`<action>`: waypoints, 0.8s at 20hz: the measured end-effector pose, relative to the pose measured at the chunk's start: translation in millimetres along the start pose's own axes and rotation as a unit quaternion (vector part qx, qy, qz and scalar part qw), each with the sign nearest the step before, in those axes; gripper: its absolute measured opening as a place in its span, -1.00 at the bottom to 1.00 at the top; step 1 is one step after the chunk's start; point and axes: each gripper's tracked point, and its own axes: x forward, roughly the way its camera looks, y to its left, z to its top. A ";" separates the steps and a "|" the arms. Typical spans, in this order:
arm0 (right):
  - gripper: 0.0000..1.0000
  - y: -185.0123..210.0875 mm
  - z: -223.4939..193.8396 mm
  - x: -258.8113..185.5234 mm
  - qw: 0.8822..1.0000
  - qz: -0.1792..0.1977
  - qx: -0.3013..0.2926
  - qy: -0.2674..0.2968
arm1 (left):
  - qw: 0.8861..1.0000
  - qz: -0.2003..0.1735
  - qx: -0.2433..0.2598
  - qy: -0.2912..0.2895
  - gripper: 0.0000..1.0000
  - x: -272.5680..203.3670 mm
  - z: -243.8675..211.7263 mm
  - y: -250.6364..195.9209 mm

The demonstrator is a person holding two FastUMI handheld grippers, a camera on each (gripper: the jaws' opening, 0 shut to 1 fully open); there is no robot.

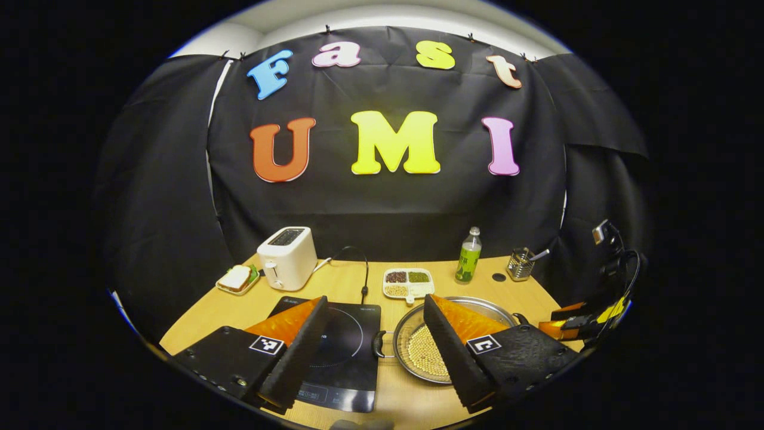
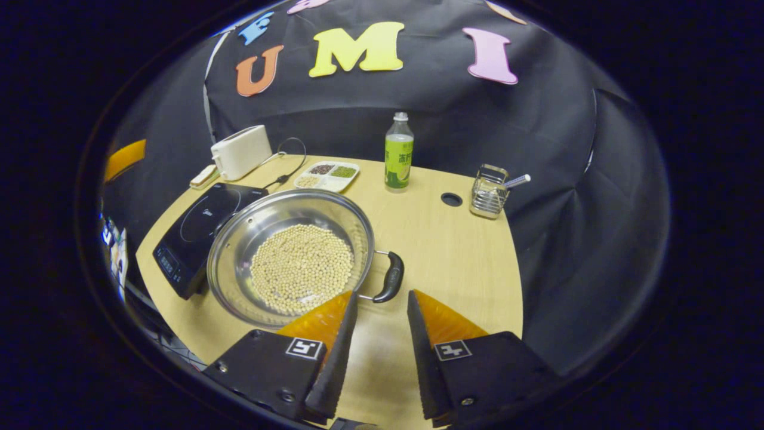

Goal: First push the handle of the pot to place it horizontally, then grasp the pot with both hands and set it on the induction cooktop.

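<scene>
A steel pot (image 2: 239,239) holding pale beans (image 2: 301,269) stands on the wooden table, right beside the black induction cooktop (image 2: 203,233). Its two black handles point left and right. In the right gripper view, one handle (image 2: 391,278) lies just ahead of my open right gripper (image 2: 382,304), with nothing between the fingers. My left gripper (image 1: 375,310) is open too. The pot's other handle (image 1: 378,344) and the cooktop's edge (image 1: 340,346) show in its gap, lower down. The pot (image 1: 406,325) is partly hidden behind the left gripper's right finger. The right gripper (image 1: 567,319) shows at the table's right edge.
At the back of the table stand a white toaster (image 1: 287,257), a sandwich on a small plate (image 1: 237,279), a divided dish of beans (image 1: 407,282), a green bottle (image 1: 469,255) and a wire holder (image 1: 520,264). The cooktop's cable (image 1: 364,272) loops behind it. A round hole (image 2: 452,199) is in the tabletop.
</scene>
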 end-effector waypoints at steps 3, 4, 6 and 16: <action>0.54 3.9 7.7 9.7 1.000 -0.004 0.016 -0.001 | 0.999 -0.016 -0.018 0.031 0.91 24.6 -31.7 -0.6; 0.89 3.8 6.9 13.0 1.000 -0.008 0.021 -0.001 | 0.999 -0.014 -0.015 0.040 0.92 35.2 -42.7 2.0; 0.87 5.5 10.5 25.0 1.000 -0.014 0.025 -0.001 | 0.998 -0.015 -0.014 0.064 0.91 52.7 -64.5 3.7; 0.85 1.2 1.4 76.8 0.998 -0.025 0.041 0.034 | 0.989 -0.040 -0.021 0.139 0.92 118.7 -132.5 -7.3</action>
